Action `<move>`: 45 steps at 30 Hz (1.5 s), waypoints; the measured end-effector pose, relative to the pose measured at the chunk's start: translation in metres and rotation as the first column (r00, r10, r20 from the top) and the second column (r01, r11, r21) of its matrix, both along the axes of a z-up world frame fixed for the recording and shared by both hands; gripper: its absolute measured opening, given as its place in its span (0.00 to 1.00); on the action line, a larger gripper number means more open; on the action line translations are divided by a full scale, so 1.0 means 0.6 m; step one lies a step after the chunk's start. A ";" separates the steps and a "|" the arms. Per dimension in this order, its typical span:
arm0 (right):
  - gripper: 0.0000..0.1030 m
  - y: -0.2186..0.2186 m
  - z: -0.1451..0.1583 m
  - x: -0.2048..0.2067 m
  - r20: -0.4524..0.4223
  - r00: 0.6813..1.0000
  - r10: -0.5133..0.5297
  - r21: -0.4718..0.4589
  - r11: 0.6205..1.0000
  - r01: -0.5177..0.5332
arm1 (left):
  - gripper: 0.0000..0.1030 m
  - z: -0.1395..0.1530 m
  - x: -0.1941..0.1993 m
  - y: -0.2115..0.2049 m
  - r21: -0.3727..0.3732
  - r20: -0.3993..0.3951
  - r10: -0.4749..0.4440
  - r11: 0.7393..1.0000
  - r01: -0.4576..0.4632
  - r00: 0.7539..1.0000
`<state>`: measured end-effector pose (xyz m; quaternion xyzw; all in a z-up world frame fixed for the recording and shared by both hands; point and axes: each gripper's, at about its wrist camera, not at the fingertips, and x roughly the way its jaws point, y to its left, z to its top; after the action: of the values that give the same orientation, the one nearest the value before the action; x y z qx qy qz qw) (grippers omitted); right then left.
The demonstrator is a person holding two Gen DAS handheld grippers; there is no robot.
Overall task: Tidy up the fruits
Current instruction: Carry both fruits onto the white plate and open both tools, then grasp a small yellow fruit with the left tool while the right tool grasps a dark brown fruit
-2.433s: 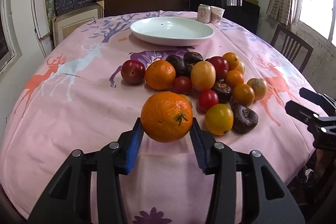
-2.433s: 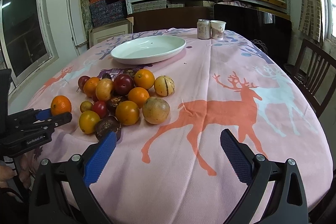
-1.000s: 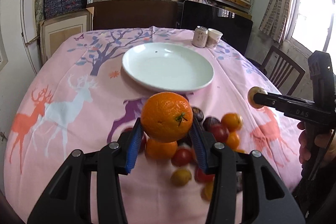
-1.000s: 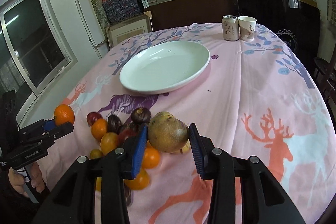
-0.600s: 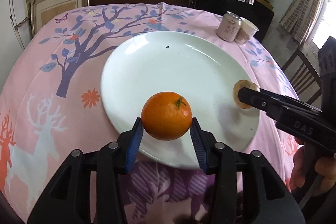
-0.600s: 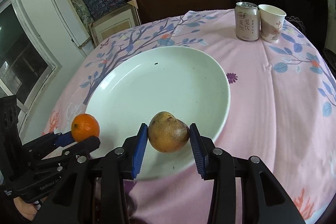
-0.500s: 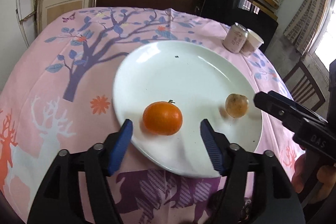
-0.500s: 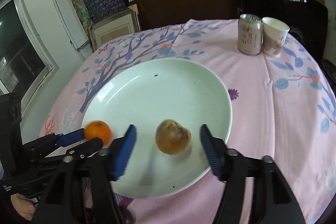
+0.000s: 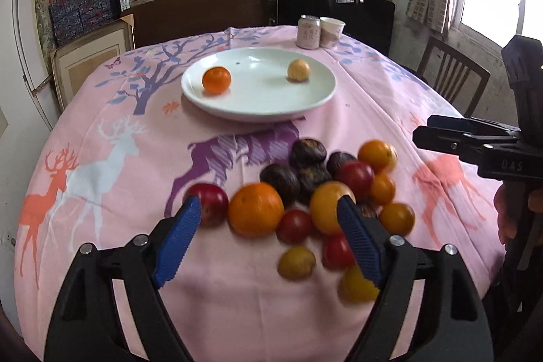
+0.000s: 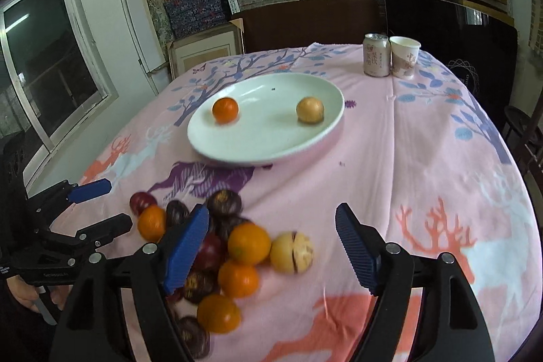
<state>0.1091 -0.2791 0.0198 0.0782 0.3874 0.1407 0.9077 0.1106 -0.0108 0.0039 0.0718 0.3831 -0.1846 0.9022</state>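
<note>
Both grippers sit at the near edge of the worktop [image 9: 112, 165], which is round and covered in a pink cloth printed with deer and trees. The left gripper [image 9: 268, 240] has its blue-padded fingers [image 9: 176, 236] spread wide and opening further, nothing pinched between them; they just frame the fruit lying on the cloth beyond. Same deal with the right gripper [image 10: 271, 246]: fingers [image 10: 356, 246] apart and widening, gripping nothing, with a pale round fruit with a dark seam [image 10: 292, 251] lying on the cloth between them, untouched.

Just past the fingertips is the loose heap of mixed round fruit [image 9: 315, 192], near the front middle of the worktop: a big orange [image 9: 256, 209], a red plum-looking one [image 9: 210, 202] to its left, small red and yellow ones, and a few dark wrinkly purple ones at the back of the heap. It's a bit motion-blurred.

Further back, toward the far middle, is a white shallow oval plate [image 10: 264, 151]. On it are a small orange mandarin [image 10: 225, 109] on the left side and a tan round fruit [image 10: 309, 110] on the right, well apart from each other.

At the far edge stand a pink drink can [image 10: 376, 55] and a white paper cup [image 10: 404, 56], just beside each other.
</note>
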 end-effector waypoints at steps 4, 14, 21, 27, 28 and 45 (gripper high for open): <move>0.76 -0.004 -0.038 -0.068 -0.038 0.999 0.001 0.040 0.999 0.000 | 0.78 -0.033 -0.043 0.004 0.031 -0.027 0.001 1.000 0.000 1.000; 0.76 -0.008 -0.071 -0.128 -0.060 0.998 -0.016 0.043 0.999 0.019 | 0.60 -0.080 -0.042 -0.020 0.098 -0.086 0.037 0.995 -0.028 0.996; 0.76 0.001 -0.066 -0.139 -0.050 0.999 0.008 0.018 1.000 -0.007 | 0.27 -0.081 -0.041 -0.030 0.036 -0.079 0.000 0.999 0.003 0.997; 0.76 0.067 -0.076 -0.151 -0.059 0.984 0.167 -0.039 0.985 -0.169 | 0.27 -0.054 -0.054 -0.008 -0.015 -0.033 0.037 0.999 -0.038 0.999; 0.76 0.080 -0.075 -0.154 -0.055 0.981 0.184 -0.047 0.981 -0.187 | 0.27 -0.050 -0.056 -0.003 -0.015 -0.028 0.044 0.999 -0.044 0.999; 0.40 0.128 -0.093 -0.112 -0.092 0.975 0.203 -0.066 0.976 -0.210 | 0.27 -0.049 -0.077 0.031 -0.031 -0.035 0.068 0.997 -0.069 0.997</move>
<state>0.0417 -0.2026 -0.0360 0.0090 0.4365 0.2161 0.8733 0.0645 0.0075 -0.0256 0.0409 0.3973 -0.1608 0.9025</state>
